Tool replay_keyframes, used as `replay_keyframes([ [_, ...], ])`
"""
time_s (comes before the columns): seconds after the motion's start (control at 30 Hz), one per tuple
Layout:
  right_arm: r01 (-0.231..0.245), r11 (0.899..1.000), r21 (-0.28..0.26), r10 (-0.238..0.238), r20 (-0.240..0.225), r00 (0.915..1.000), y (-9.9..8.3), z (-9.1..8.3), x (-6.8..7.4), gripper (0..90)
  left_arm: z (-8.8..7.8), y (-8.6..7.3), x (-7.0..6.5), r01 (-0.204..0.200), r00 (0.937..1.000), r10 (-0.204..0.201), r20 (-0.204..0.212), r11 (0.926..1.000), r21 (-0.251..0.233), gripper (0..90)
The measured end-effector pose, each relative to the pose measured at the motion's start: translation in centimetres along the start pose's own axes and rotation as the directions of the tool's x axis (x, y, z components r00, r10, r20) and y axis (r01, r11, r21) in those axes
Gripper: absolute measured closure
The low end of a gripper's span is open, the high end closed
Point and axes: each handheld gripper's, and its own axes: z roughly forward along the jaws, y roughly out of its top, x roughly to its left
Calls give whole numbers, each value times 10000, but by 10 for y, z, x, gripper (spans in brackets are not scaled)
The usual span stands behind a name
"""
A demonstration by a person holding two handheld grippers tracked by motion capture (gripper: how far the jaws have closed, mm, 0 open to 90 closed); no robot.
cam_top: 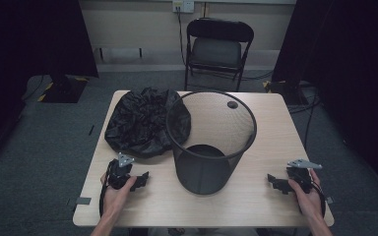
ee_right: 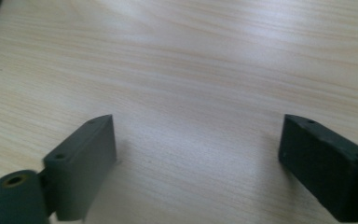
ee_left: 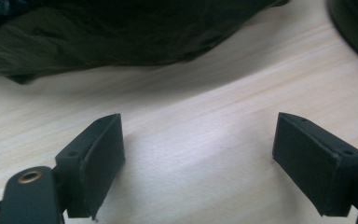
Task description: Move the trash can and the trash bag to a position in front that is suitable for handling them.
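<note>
A black mesh wastebasket (cam_top: 211,142) stands upright in the middle of the light wooden table (cam_top: 246,196). A crumpled black plastic bag (cam_top: 140,120) lies to its left, touching the rim; its near edge (ee_left: 121,32) shows in the left gripper view. My left gripper (cam_top: 141,181) rests low at the front left, just short of the bag, jaws open with bare wood between them (ee_left: 198,163). At the front right my right gripper (cam_top: 275,183) points toward the basket, open over bare tabletop (ee_right: 196,163).
A small dark round spot (cam_top: 233,104) sits on the table behind the basket. A black folding chair (cam_top: 216,49) stands beyond the far edge. Dark curtains flank both sides, and cables run on the grey floor at the right.
</note>
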Motion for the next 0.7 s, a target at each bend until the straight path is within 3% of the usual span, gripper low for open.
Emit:
replay_keyframes([
  [0.17,45,9992,-403,-48,-73,10000,4,-5,4,123,-9,2,-8,-422,9990,428,152,9985,-339,171],
  [0.23,146,9984,-546,-160,-248,9996,4,-8,7,125,-16,5,-12,-400,9978,436,498,9967,-706,170],
  [0.27,235,9979,-598,-263,-466,9986,5,-11,10,126,-24,8,-18,-397,9956,488,801,9929,-1119,172],
  [0.33,289,9976,-625,-324,-553,9979,5,-13,13,127,-28,9,-20,-418,9940,543,945,9907,-1298,172],
  [0.53,216,9904,-1363,-399,-1328,9903,13,-31,25,122,-41,17,-38,-762,9785,1107,1740,9781,-1935,173],
  [0.57,284,9873,-1564,-522,-1504,9872,15,-34,27,118,-44,19,-41,-711,9752,1108,1913,9765,-2035,178],
  [0.6,713,9808,-1818,-1036,-1745,9792,19,-38,33,114,-46,21,-44,-725,9704,1175,2111,9751,-2094,174],
  [0.67,798,9784,-1909,-1146,-1789,9772,21,-39,36,119,-51,26,-47,-727,9627,1298,2373,9692,-2352,165],
  [0.7,867,9716,-2200,-1316,-1985,9712,25,-41,43,114,-53,28,-48,-709,9641,1281,2324,9683,-2396,168],
])
